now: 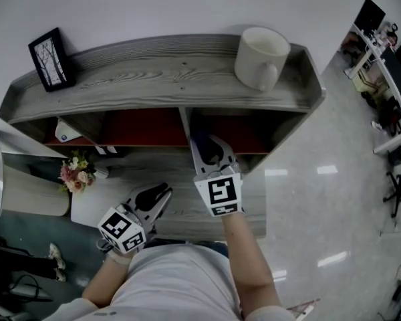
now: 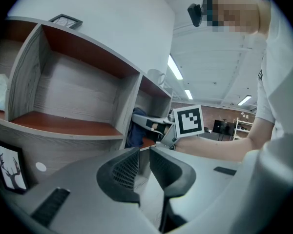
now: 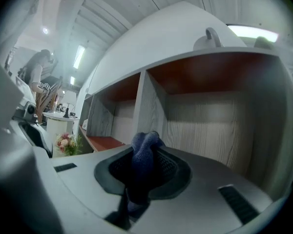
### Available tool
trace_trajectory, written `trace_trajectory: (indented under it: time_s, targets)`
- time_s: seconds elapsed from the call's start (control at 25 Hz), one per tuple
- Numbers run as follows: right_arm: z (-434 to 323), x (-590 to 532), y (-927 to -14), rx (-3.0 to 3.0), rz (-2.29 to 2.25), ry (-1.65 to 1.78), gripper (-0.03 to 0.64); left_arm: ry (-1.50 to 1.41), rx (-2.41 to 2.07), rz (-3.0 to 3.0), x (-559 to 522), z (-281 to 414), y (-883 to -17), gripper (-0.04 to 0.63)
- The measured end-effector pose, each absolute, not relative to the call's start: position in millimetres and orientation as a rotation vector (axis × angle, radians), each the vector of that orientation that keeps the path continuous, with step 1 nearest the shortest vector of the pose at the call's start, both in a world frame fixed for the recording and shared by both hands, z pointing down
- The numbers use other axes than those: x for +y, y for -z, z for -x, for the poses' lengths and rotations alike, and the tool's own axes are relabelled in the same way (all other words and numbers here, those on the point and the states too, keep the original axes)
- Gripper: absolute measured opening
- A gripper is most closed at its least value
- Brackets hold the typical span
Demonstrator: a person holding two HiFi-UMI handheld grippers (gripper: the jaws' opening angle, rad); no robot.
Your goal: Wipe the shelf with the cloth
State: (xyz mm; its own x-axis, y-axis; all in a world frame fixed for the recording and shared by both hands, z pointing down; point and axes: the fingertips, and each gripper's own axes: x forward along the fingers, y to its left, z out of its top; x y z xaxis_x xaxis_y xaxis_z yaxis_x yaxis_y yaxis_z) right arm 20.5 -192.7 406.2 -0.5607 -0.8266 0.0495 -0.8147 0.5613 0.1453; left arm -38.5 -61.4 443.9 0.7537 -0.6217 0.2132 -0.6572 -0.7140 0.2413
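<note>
Head view looks steeply down on a grey wood-grain shelf unit [image 1: 154, 72] standing against a pale wall, its compartments lined in red-brown. At the far left of its top board stands a black picture frame [image 1: 51, 59]. Below that, a small bunch of pink flowers [image 1: 73, 171] sits on a white worktop [image 1: 87, 209] at the unit's left end. The left gripper [image 1: 162, 194] hangs near the person over the lower grey board, clear of the compartments; its jaws are drawn almost together, only a thin slit between them and nothing in it. Just right of it, the right gripper [image 1: 212, 147] reaches into the right compartment beside the upright divider, its jaws pinching a dark blue cloth [image 3: 144, 150] that bunches up between the pads. Whether the cloth touches the board cannot be told. A white mug [image 1: 260, 57] stands on the top board at far right. Right of the unit lies a glossy pale floor [image 1: 321, 199], with office desks [image 1: 381, 45] at the far right.
</note>
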Motion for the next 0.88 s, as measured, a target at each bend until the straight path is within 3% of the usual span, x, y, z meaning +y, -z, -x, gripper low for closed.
trace_trajectory:
  time_s: [0.4,0.88]
  targets:
    - [-19,-196,-489,-2.552,-1.242,-0.049,0.064,-0.174,-0.997,-2.646,-62,40,-446,0.052]
    - [-21,-237,-490,-2.449,-1.175,-0.002,0.064,-0.177,-1.034,-2.629,-65,49,-445,0.052]
